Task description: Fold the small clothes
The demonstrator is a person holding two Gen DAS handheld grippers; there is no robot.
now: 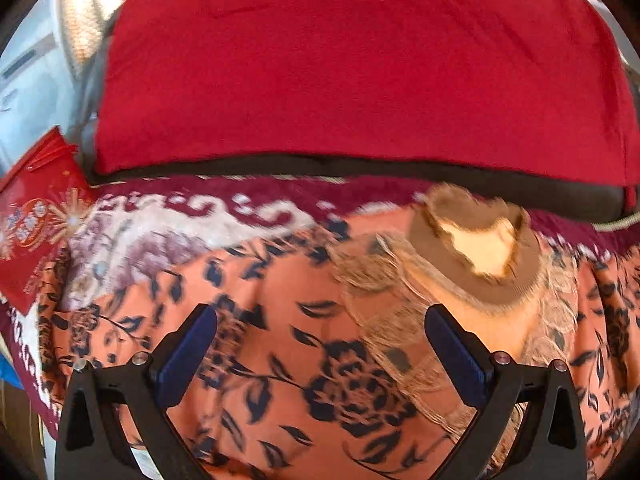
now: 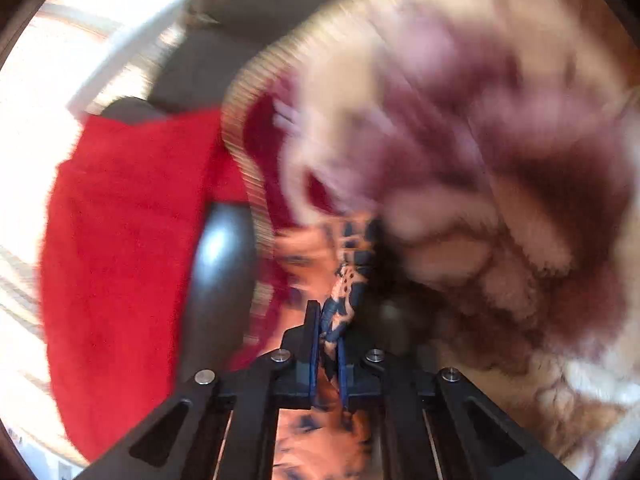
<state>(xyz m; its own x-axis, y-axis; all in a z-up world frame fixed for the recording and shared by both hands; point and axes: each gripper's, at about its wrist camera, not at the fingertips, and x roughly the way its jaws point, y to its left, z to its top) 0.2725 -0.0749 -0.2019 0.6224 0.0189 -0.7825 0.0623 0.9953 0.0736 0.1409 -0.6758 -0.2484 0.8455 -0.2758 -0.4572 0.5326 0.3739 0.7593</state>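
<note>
An orange garment with a dark blue flower print (image 1: pixel 288 312) lies spread on a patterned maroon and cream cover (image 1: pixel 192 216). Its brown neckline with beige lace trim (image 1: pixel 476 256) is at the right. My left gripper (image 1: pixel 320 320) is open just above the garment, holding nothing. In the blurred right wrist view, my right gripper (image 2: pixel 330 312) is shut on a bunched edge of the same orange garment (image 2: pixel 344 292), which runs forward from the pads and back under them.
A big red cushion (image 1: pixel 360 72) on a dark seat back stands behind the garment; it also shows in the right wrist view (image 2: pixel 120 260). A red printed packet (image 1: pixel 36 232) lies at the left. A bright window is at the far left.
</note>
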